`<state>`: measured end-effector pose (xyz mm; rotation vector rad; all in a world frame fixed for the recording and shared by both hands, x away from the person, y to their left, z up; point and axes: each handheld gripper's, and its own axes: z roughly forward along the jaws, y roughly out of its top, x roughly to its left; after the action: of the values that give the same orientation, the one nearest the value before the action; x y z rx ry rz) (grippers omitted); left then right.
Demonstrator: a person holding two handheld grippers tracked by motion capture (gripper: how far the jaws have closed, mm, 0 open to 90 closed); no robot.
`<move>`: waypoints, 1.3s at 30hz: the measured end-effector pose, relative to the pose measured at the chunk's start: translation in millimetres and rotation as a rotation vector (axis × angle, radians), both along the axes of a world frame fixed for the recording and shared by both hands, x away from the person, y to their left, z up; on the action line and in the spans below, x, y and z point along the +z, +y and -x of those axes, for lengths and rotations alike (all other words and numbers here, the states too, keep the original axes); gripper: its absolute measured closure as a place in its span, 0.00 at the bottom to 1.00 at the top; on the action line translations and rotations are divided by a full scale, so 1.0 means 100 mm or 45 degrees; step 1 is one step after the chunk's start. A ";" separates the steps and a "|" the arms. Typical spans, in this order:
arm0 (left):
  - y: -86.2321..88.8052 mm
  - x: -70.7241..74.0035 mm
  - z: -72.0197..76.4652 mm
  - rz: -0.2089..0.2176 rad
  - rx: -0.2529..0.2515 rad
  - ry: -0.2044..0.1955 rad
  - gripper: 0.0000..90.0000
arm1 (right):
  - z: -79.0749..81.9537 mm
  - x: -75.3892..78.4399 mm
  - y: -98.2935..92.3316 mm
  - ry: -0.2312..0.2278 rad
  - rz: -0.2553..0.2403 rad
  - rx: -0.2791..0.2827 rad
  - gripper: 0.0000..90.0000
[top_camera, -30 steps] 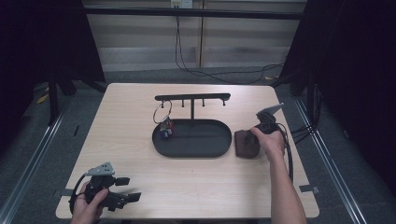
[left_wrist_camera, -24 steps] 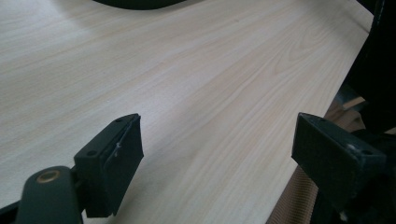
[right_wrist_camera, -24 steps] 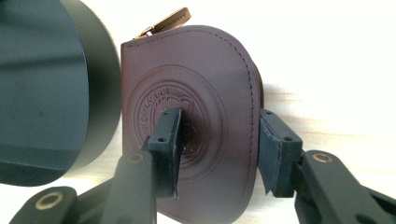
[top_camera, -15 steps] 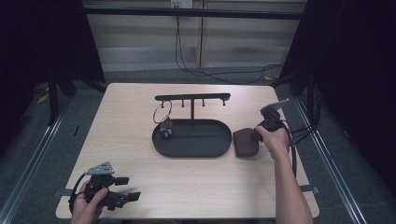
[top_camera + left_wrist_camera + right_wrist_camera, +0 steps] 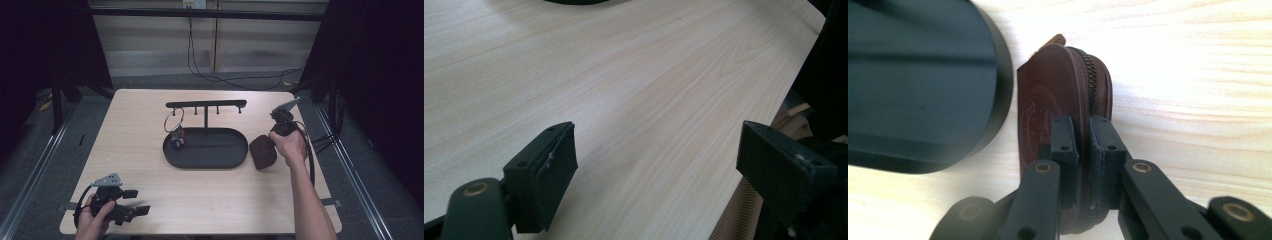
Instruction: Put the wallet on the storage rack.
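The right gripper pinches a brown zip pouch just right of the black tray; the left gripper gapes open near the table's near-left corner.

Oval tray sits mid-desk, hook rack rising behind it, keys hanging at its left. Zip pouch just right of the tray. Left gripper near front-left corner.

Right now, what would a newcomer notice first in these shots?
Probably the brown zip pouch pinched between the right gripper's jaws, standing on edge just right of the black oval tray. Next, the key ring hanging from the left end of the rack above that tray. The left gripper sits open at the table's near-left corner, holding nothing.
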<state>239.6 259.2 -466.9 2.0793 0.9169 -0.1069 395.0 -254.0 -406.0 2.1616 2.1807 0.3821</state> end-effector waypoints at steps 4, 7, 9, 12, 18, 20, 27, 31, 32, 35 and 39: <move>0.01 0.00 0.00 0.000 0.005 0.003 0.18 | -0.01 0.05 0.04 0.006 0.039 0.003 0.92; 0.01 0.00 0.00 -0.002 0.001 0.004 0.18 | -0.02 0.10 0.07 0.015 0.076 0.013 0.92; 0.01 0.00 0.00 -0.001 0.002 0.003 0.18 | -0.02 0.15 0.09 0.014 0.097 0.012 0.92; 0.01 0.00 0.00 0.004 -0.001 0.003 0.18 | -0.01 0.22 0.10 0.020 0.134 0.011 0.92; 0.01 0.00 0.00 0.010 -0.006 0.006 0.18 | -0.01 0.33 0.09 0.035 0.168 0.015 0.92; 0.01 0.00 0.00 0.009 -0.005 0.006 0.18 | -0.01 0.39 0.09 0.033 0.177 0.024 0.92; 0.00 0.00 0.00 0.015 -0.005 0.011 0.18 | 0.01 0.59 0.10 -0.009 0.178 0.026 0.92; 0.00 0.01 0.01 0.009 -0.005 0.004 0.18 | 0.03 0.71 0.11 -0.034 0.174 0.021 0.92; 0.00 0.01 0.01 0.009 -0.005 0.004 0.18 | 0.03 0.73 0.11 -0.042 0.174 0.022 0.92; 0.00 0.01 0.01 0.021 -0.007 0.003 0.18 | 0.04 0.78 0.11 -0.050 0.172 0.021 0.92; 0.00 0.01 0.01 0.022 -0.013 0.002 0.18 | 0.04 0.84 0.12 -0.072 0.183 0.024 0.92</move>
<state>238.2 258.8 -465.6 2.0682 0.9034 -0.1216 390.7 -242.1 -321.6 2.0322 2.1294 0.2753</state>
